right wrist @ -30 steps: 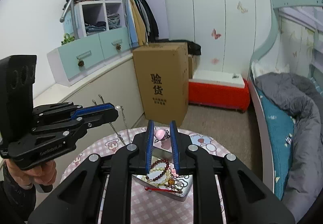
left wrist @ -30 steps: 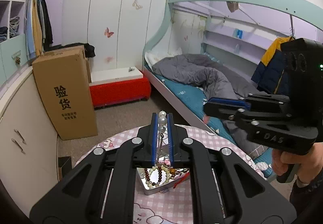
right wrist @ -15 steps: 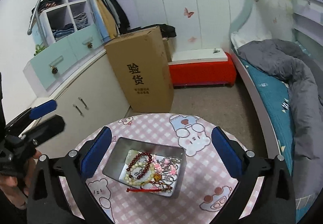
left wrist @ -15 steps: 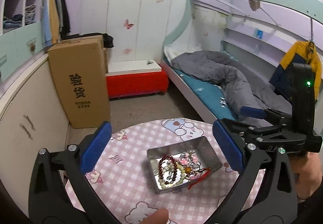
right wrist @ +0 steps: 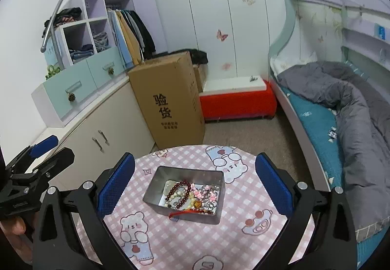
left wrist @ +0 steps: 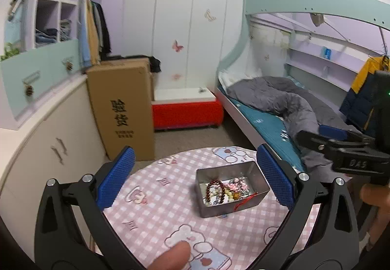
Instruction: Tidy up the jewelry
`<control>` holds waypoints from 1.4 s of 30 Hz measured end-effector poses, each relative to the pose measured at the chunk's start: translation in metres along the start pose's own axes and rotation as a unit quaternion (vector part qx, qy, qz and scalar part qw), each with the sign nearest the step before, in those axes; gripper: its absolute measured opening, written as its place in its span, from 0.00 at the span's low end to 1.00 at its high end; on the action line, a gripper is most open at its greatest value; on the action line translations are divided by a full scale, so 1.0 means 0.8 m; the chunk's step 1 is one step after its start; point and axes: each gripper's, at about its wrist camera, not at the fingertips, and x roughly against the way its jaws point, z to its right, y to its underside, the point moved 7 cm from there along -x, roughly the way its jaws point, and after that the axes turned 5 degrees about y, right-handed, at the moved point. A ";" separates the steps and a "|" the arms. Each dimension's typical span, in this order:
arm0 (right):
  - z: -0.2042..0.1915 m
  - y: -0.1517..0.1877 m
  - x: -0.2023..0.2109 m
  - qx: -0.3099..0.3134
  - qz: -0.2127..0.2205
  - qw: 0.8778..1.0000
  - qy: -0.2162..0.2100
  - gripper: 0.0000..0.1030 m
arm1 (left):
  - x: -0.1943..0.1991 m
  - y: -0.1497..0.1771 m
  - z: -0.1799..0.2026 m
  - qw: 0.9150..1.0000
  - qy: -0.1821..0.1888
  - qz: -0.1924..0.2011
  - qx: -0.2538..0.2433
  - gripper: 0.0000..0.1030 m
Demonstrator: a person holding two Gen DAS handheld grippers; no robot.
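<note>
L gripper & R gripper jaws both wide apart, empty, held above table. Jewelry all piled in metal tin mid-table, so task prob. done. Cardboard box behind.

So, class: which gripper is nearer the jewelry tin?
Right, seemingly. The right gripper hovers with the tin centred between its open fingers; the left gripper hovers off to the tin's left side.
</note>
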 end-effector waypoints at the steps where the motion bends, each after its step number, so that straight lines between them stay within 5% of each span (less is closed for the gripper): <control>1: -0.002 0.001 0.009 -0.001 0.004 1.000 0.002 0.92 | 0.008 0.000 0.001 1.000 -0.008 0.003 -0.003 0.94; 18: -0.032 0.039 0.168 0.017 0.103 0.993 0.057 0.92 | 0.179 0.026 0.032 0.992 -0.071 0.104 -0.006 0.94; 42: -0.057 0.085 0.251 0.031 0.153 0.983 0.092 0.92 | 0.274 0.047 0.043 0.981 -0.112 0.156 -0.004 0.94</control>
